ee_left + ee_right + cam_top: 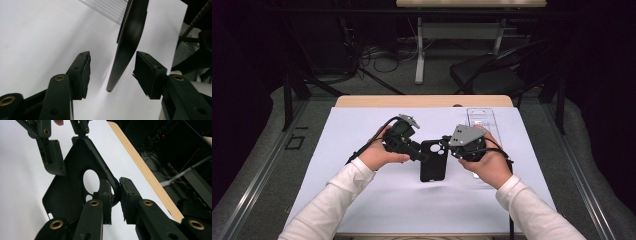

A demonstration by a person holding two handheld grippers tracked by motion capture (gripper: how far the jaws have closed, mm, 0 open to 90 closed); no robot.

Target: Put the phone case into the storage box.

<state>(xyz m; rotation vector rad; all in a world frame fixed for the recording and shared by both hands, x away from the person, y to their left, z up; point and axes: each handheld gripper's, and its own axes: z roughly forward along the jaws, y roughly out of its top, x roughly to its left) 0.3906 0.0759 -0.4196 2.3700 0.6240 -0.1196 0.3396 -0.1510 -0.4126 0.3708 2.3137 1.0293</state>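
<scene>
- The black phone case (433, 160) sits mid-frame in the high view, above the white sheet (362, 200).
- The right gripper (115, 195) pinches the case's rim beside the camera hole.
- The left gripper (111, 70) is spread; its pads flank the case's edge without touching.
- A clear tray (482, 120) lies upper right.

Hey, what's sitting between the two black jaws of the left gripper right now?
The thin edge of the black plastic phone case, with a gap to each pad, in the left gripper view. The left gripper is open around it.
</scene>
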